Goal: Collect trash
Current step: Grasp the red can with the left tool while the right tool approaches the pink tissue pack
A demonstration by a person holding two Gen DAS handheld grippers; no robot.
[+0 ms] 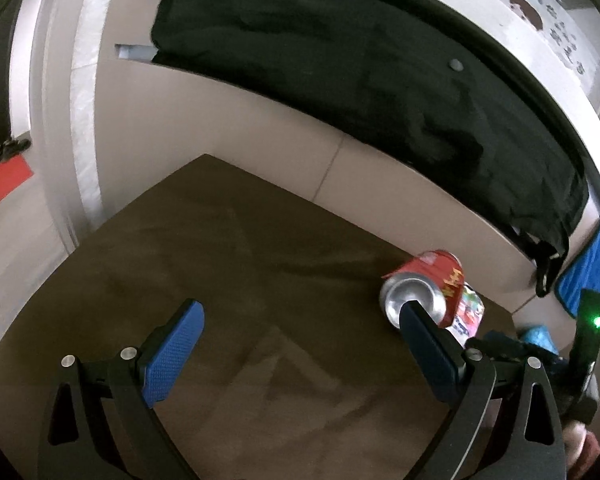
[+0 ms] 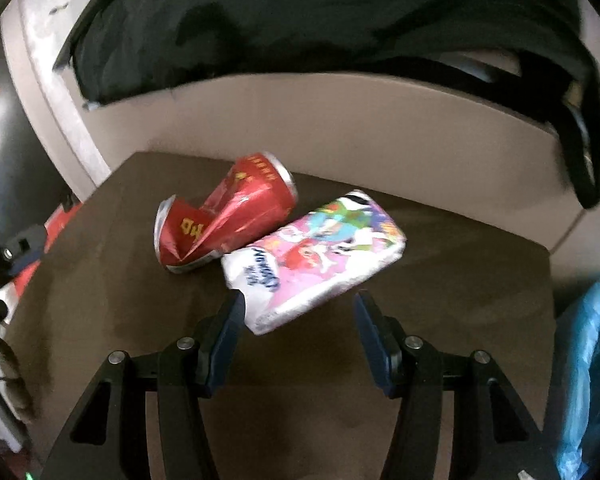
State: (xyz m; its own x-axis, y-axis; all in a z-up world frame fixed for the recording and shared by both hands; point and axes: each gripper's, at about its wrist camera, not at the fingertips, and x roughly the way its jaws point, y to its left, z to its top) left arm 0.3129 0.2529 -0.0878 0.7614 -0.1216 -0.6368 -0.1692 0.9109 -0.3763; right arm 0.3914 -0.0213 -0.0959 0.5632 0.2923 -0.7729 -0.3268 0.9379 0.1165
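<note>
A crushed red can [image 2: 224, 216] lies on its side on the brown table [image 2: 100, 280]. A colourful cartoon-print tissue pack [image 2: 316, 260] lies touching it on the right. My right gripper [image 2: 298, 308] is open, its fingers on either side of the pack's near end, not closed on it. In the left wrist view the can [image 1: 424, 288] shows its silver end, with the pack [image 1: 470, 314] behind it. My left gripper [image 1: 300, 312] is open and empty, its right fingertip [image 1: 412, 312] in front of the can.
A bin lined with a blue bag [image 2: 592, 360] stands off the table's right side. A pale sofa [image 1: 220, 128] with a black garment [image 1: 340, 60] draped over it runs behind the table. A red sign [image 1: 0, 184] is at the left.
</note>
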